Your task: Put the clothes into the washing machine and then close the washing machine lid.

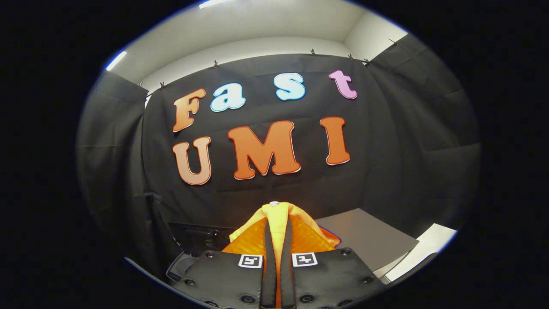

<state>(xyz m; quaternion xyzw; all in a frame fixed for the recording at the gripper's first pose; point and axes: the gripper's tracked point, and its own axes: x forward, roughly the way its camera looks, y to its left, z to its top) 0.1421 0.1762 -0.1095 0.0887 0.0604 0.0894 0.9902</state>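
Black cloth wall (386, 141) hangs well beyond the fingers, with a grey panel (369, 240) just ahead of them to the right.
Orange and yellow clothes (278, 227) are pinched between the fingers, the gripper (277, 240) clamped on the fabric so it bunches out ahead and to both sides of them; a small white button (274, 203) sits at the garment's top, just past the fingertips.
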